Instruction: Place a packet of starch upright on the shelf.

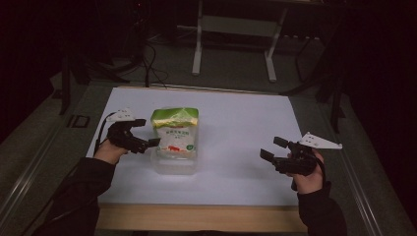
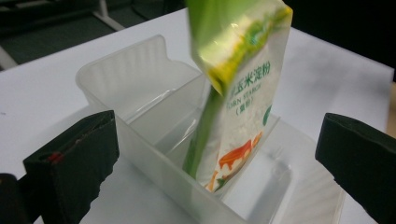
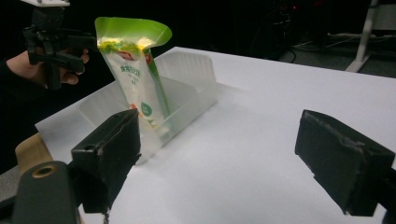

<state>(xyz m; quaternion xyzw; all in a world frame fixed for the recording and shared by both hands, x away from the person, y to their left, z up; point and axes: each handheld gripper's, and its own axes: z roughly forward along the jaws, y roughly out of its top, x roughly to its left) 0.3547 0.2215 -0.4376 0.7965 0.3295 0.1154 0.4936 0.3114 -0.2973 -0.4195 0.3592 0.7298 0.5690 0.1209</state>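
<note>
One starch pouch [image 1: 175, 132] stood upright in the clear bin [image 1: 173, 166]; both grippers, left [image 1: 147, 134] and right [image 1: 269, 149], gaped empty, white tabletop [image 1: 236, 128] bare between.

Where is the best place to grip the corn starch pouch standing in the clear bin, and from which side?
Probably the flat green top of the corn starch pouch, approached from above: it rises free above the clear bin, whose walls block its lower part.
</note>
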